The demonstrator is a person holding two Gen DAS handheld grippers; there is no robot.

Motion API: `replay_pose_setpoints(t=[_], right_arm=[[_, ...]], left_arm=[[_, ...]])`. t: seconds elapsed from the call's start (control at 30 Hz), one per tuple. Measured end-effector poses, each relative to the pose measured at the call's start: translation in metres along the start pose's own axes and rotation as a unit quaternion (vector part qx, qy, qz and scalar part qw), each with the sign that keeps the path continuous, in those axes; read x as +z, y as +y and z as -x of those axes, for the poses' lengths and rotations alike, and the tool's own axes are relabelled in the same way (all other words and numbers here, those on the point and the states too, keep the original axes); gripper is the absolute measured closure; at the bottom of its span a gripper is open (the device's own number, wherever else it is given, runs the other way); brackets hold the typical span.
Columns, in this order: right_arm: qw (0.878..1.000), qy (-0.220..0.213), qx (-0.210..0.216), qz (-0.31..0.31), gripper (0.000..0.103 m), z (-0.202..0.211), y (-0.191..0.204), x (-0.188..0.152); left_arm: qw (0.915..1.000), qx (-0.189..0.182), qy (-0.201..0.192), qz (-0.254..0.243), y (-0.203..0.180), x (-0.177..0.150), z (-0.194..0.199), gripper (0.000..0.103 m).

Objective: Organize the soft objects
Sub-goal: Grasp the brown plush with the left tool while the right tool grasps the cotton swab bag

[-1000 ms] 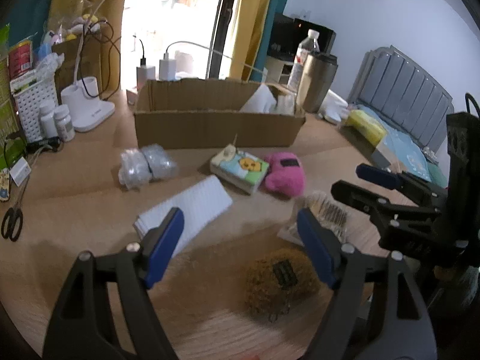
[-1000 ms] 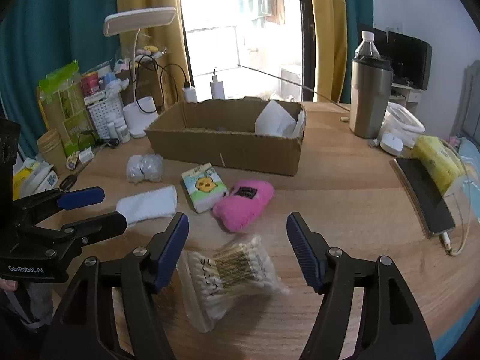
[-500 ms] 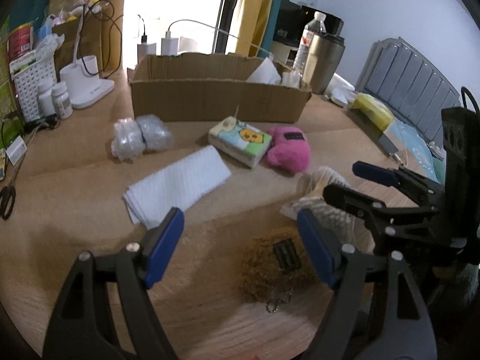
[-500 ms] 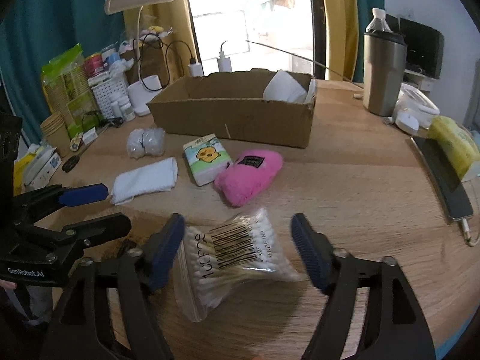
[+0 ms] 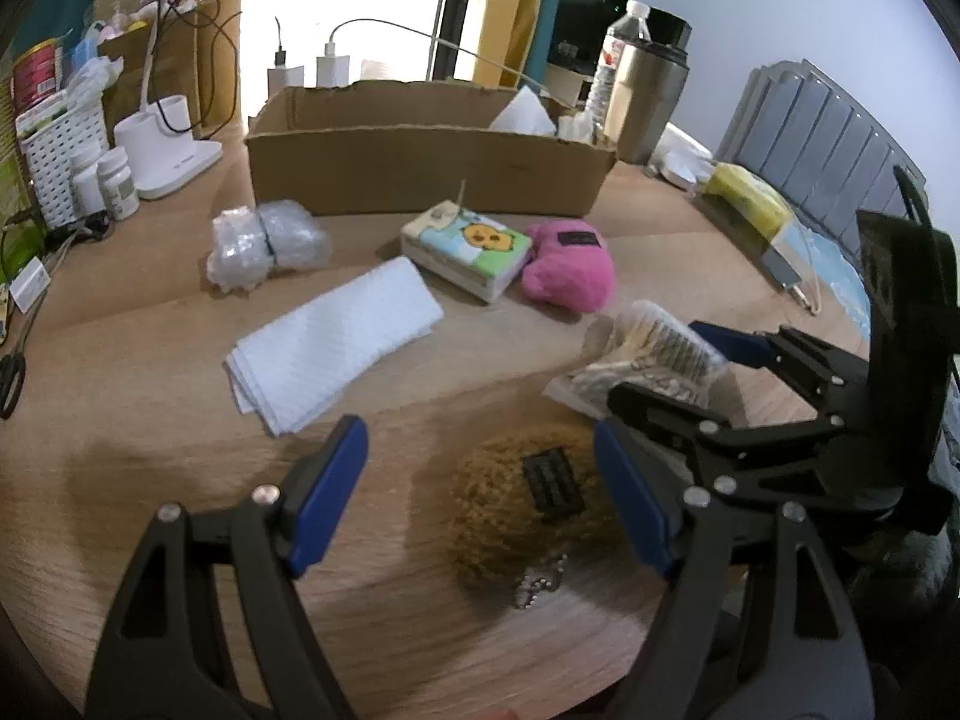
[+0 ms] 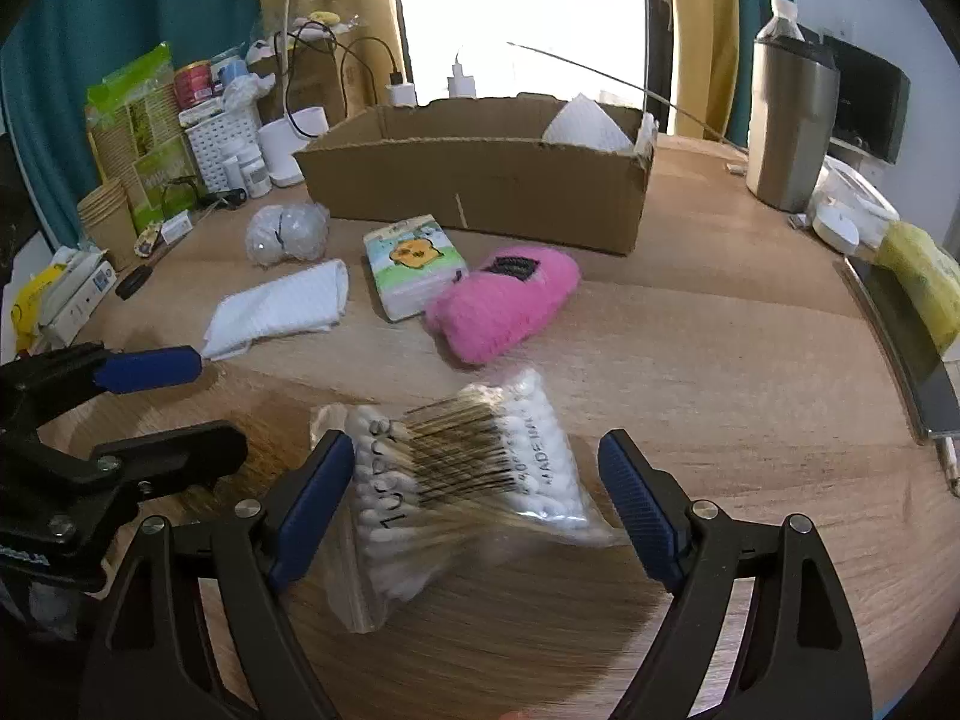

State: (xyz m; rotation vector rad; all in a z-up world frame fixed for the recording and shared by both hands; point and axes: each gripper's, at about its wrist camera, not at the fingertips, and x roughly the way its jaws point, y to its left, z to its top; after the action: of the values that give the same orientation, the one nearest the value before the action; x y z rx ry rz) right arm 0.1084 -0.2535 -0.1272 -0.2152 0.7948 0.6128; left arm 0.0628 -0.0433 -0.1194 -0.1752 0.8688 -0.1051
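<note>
- Right gripper (image 6: 474, 498): jaws wide, nothing held; has closed in since 1 s ago and now straddles the clear plastic bag of cotton swabs (image 6: 474, 480).
- Left gripper (image 5: 480, 492): jaws apart, empty; has dropped toward the brown fuzzy plush pouch (image 5: 528, 510), which lies just left of the swab bag.
- Open brown cardboard box (image 6: 480, 174): well beyond the swab bag.
- Both pickups look imminent; contact w/ bag unclear, view blurred.

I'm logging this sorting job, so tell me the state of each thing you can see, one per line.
left gripper: open, around the brown plush
right gripper: open, around the cotton swabs
brown plush: on the table
cotton swabs: bagged, lying flat
pink plush: on the table
white cloth: folded
cardboard box: open
</note>
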Motion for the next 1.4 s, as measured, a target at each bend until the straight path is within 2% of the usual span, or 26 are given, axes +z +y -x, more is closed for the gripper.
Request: replay_pose_setpoints(t=[0.17, 0.27, 0.73, 0.97, 1.0, 1.03, 1.1, 1.4], right_arm=[[1.000, 0.001, 0.005, -0.001, 0.025, 0.000, -0.001, -0.001], [1.000, -0.001, 0.006, -0.001, 0.027, 0.002, -0.002, -0.002], [1.000, -0.009, -0.011, -0.023, 0.029, 0.010, -0.023, -0.007], [1.000, -0.009, -0.014, -0.025, 0.030, 0.011, -0.025, -0.007], [1.000, -0.009, -0.015, -0.024, 0.030, 0.012, -0.025, -0.006], [1.000, -0.010, -0.015, -0.024, 0.030, 0.013, -0.025, -0.006], [1.000, -0.012, -0.016, -0.024, 0.030, 0.014, -0.025, -0.004], [0.999, -0.017, -0.023, -0.019, 0.030, 0.018, -0.023, 0.003]], left_arm=[[0.9999, -0.004, 0.007, -0.011, -0.008, 0.001, -0.004, 0.024], [0.9997, -0.006, 0.012, -0.019, -0.013, 0.001, -0.006, 0.024], [0.9981, 0.003, 0.043, -0.043, -0.026, -0.005, -0.023, 0.024], [0.9978, -0.003, 0.037, -0.055, -0.028, -0.008, -0.022, 0.025], [0.9977, -0.006, 0.035, -0.057, -0.029, -0.008, -0.021, 0.026], [0.9976, -0.007, 0.033, -0.060, -0.029, -0.008, -0.020, 0.033], [0.9973, -0.008, 0.034, -0.064, -0.032, -0.006, -0.021, 0.039], [0.9965, -0.028, 0.024, -0.076, -0.034, -0.003, -0.015, 0.046]])
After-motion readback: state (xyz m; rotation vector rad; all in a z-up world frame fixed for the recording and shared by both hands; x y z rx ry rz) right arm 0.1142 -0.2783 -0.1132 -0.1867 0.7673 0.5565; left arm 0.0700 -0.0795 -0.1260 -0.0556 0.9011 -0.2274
